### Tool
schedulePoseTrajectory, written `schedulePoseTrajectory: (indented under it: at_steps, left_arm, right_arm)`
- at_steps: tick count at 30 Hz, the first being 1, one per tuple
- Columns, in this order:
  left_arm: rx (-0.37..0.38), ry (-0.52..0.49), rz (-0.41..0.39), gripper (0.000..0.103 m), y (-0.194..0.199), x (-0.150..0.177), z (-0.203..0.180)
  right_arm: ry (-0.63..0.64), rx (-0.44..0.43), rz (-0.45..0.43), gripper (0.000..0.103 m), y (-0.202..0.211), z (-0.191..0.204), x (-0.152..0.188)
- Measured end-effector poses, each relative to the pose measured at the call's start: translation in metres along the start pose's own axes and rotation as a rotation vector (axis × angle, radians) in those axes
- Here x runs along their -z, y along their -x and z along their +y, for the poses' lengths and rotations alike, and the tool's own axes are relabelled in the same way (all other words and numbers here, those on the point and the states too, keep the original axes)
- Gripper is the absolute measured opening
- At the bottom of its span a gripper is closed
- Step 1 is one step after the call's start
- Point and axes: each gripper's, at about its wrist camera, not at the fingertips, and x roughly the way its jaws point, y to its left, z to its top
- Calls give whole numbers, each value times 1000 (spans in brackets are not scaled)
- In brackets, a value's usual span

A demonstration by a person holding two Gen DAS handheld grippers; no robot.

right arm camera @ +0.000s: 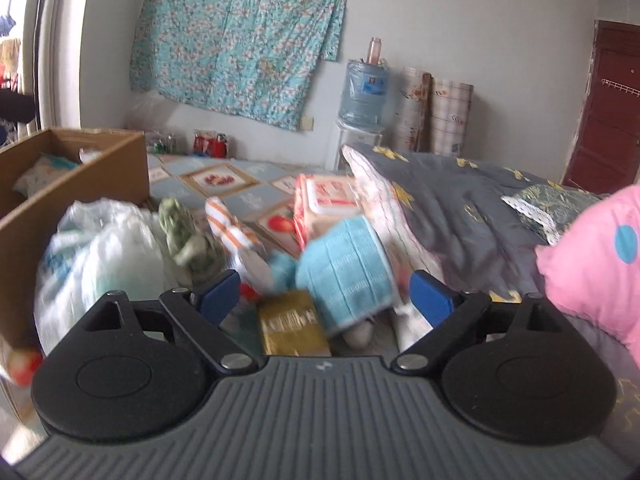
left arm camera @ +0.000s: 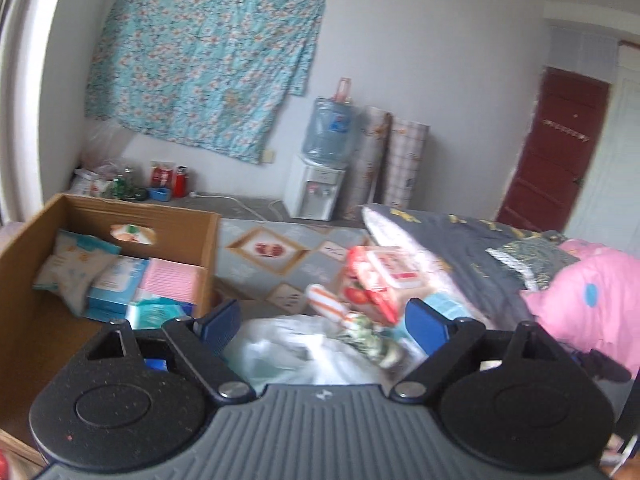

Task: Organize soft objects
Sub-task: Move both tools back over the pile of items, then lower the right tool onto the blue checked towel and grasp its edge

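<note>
Your left gripper (left arm camera: 324, 322) points slightly downward, blue-padded jaws spread wide with nothing clamped between them, just right of the cardboard box (left arm camera: 208, 236). Your right gripper (right arm camera: 326, 290) shows the same pose and spread, also right of the box, gripping nothing.

Motion blur smears the loose heap of soft things on the bed: a white plastic bag (right arm camera: 100, 248), a green patterned cloth bundle (right arm camera: 188, 236) and an orange-striped white cloth (right arm camera: 236, 236) lose their outlines. A brown cardboard box (right arm camera: 72, 184) is cut off at the left edge. A pink dotted quilt (right arm camera: 600, 256) runs past the right edge.
</note>
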Motion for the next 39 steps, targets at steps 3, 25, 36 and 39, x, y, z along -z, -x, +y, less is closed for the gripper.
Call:
schedulePoseTrajectory:
  at_steps: [3,25,36,39]
  left_arm:
    - [64,-18,22,91,-16,14,-20]
    - [122,-335,110,60,-111,66,-112]
    - [101,-347,172,22,-161,56,-126]
    - [86,-338,185,20,-169,58,-124]
  right_arm:
    - [-88,-35,48,91,0,-20,14]
    - [-370,-258,209,48,-74,-85,1]
    - [-324,-241,228,50,-138,-103,-31]
    - [-303,-219,254,50,-157,-103,-31]
